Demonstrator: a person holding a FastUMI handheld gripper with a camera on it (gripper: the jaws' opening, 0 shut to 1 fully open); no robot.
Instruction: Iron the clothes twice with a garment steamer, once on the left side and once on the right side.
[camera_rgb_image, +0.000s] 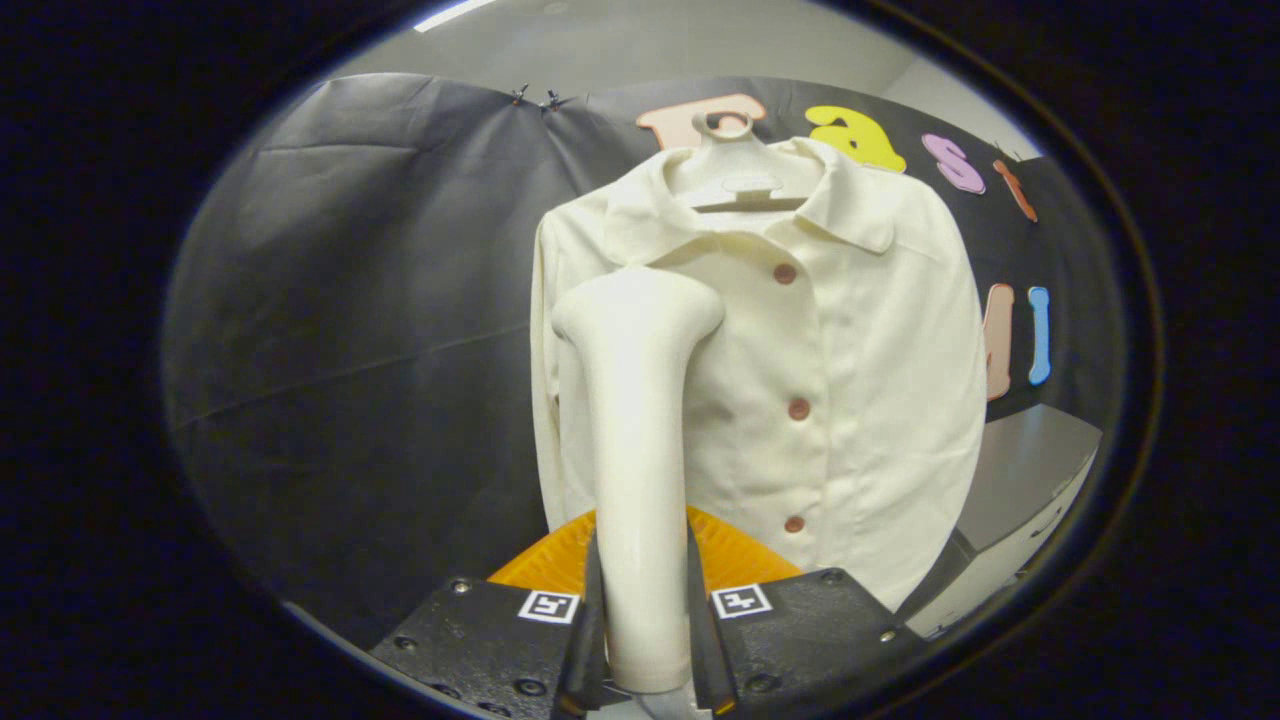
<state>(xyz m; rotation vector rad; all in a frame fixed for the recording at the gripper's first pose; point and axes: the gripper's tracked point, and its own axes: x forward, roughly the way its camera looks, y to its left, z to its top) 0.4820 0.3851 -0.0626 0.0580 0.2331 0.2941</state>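
The handle of a cream garment steamer (640, 420) is clamped upright between both fingers of the gripper (643, 640). Its head is held against the upper left front of a cream buttoned shirt (850, 380), which is hung on a hanger (738, 170) before the black cloth wall (350, 330).

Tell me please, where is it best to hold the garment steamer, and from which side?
Probably its straight handle, low down, from behind, as the hand-held gripper does now: both fingers press its sides. The garment steamer widens at its head, which faces the shirt.
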